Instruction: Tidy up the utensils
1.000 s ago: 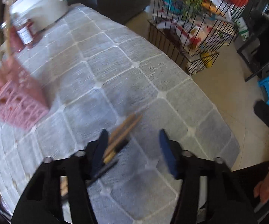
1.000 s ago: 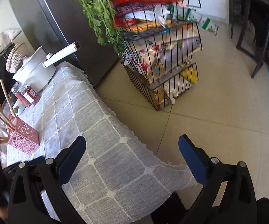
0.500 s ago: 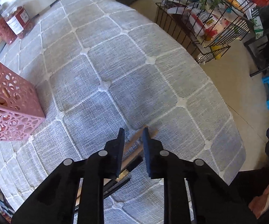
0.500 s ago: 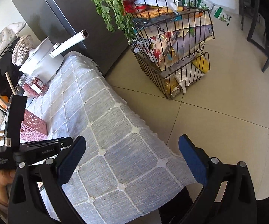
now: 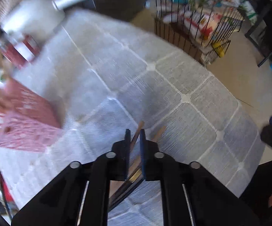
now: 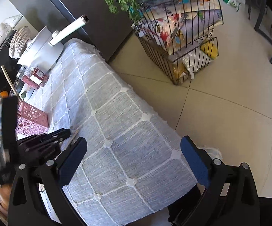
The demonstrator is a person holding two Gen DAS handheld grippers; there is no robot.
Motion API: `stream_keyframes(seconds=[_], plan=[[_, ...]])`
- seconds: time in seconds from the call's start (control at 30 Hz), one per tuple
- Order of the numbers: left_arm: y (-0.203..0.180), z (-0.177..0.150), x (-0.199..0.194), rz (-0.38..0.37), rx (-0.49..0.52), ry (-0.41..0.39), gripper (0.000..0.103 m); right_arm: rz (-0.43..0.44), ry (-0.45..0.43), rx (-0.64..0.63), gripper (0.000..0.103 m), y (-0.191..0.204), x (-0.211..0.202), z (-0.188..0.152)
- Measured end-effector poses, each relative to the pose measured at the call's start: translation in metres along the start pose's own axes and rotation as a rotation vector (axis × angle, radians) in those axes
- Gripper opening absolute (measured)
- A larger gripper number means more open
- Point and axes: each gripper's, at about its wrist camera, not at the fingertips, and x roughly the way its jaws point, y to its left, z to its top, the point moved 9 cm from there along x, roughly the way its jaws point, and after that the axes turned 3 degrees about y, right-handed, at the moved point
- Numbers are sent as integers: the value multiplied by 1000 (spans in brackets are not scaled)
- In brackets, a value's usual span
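Chopsticks [image 5: 137,131] between left fingers [image 5: 143,150]

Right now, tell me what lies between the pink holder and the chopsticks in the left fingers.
Only bare checked tablecloth between pink holder and chopsticks, per the left wrist view.

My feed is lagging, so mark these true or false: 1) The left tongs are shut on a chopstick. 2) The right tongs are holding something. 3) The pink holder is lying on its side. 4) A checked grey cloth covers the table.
1) True: the left tongs have just been closing and now pinch a chopstick.
2) False: the right tongs are open and empty.
3) False: the pink holder stands upright, with sticks rising from it.
4) True: the grey cloth covers the table.
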Motion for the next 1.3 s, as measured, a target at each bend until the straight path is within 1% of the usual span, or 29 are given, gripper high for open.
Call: stream_keyframes(seconds=[0.03,0.1,0.13,0.2,0.3,0.33,0.43,0.5,0.53,0.57,0.73,0.83,0.93,1.0,1.03,1.07,1.13,1.17,1.2,1.3], plan=[[1,-3,-18,8,7,-67,5,-1,0,1,97,2,1,0],[6,-11,-46,49,16,-152,4,-5,-3,-3,97,7,3,0],[9,-17,-66,74,24,-208,4,-4,1,-13,97,13,5,-1],[17,-30,-100,125,23,-293,4,8,20,-39,97,29,9,-1],[28,-50,-139,171,11,-386,4,-3,38,-77,95,54,16,-1],[32,-59,-153,181,-6,-418,4,-9,56,-79,92,61,22,-2],[43,-80,-183,189,-48,-478,4,-18,142,-12,73,77,45,-1],[51,-95,-201,204,-69,-512,4,-33,191,42,66,85,62,0],[58,-103,-210,216,-82,-529,4,-41,217,59,57,89,70,-1],[62,-107,-215,217,-92,-540,4,-54,244,74,50,94,78,-2],[84,-132,-238,215,-154,-596,4,-109,255,133,48,108,92,3],[95,-141,-244,214,-190,-619,4,-124,281,143,40,121,99,2],[105,-146,-246,210,-223,-632,3,-182,265,79,37,132,101,-4],[110,-149,-245,202,-244,-632,3,-222,237,39,31,139,101,-7],[113,-150,-244,198,-254,-633,3,-232,221,35,26,140,101,-6],[115,-151,-243,193,-265,-632,3,-210,219,34,15,144,103,-5],[121,-152,-241,185,-289,-628,3,-180,214,67,14,143,103,-3],[124,-153,-242,180,-302,-628,3,-151,209,78,13,142,103,-1],[127,-154,-242,171,-318,-629,3,-91,195,89,13,144,100,3],[135,-155,-246,143,-365,-637,3,8,137,76,11,151,79,13]])
